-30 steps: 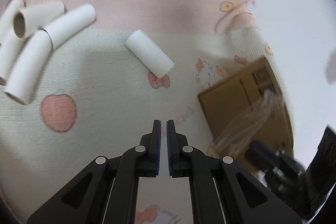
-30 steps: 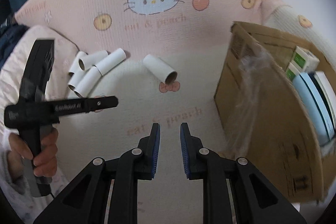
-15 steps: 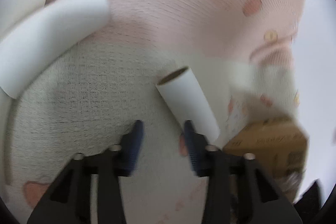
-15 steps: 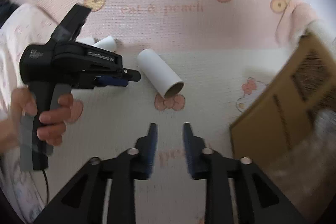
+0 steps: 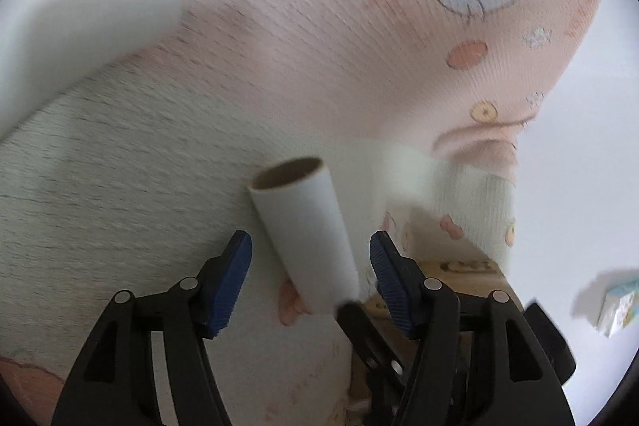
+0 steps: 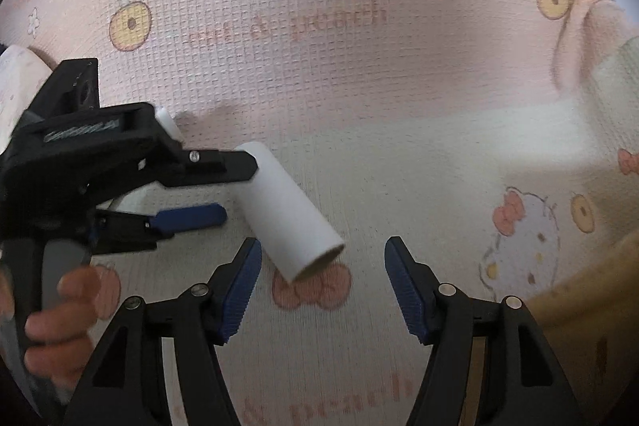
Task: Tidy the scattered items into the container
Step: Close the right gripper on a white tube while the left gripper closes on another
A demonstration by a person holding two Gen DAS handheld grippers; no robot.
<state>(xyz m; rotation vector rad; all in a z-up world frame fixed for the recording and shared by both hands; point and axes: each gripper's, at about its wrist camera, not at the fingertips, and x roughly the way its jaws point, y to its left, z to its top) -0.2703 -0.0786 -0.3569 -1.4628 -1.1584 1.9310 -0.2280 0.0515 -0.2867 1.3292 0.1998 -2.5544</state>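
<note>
Blanket (image 5: 120,186); tube (image 5: 307,238) between left gripper (image 5: 310,262) fingers.

Both grippers' jaws opening — now, seemingly, flanking the lone tube (image 5: 305,232) — formerly distant.

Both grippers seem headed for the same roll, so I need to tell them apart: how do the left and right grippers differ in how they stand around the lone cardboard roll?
The left gripper straddles the cardboard roll near its far end, coming in from the side; the right gripper faces the roll's near open end. The left fingers reach along the roll's body; the right fingertips only flank its end. Both have jaws opening, pads off the roll.
</note>
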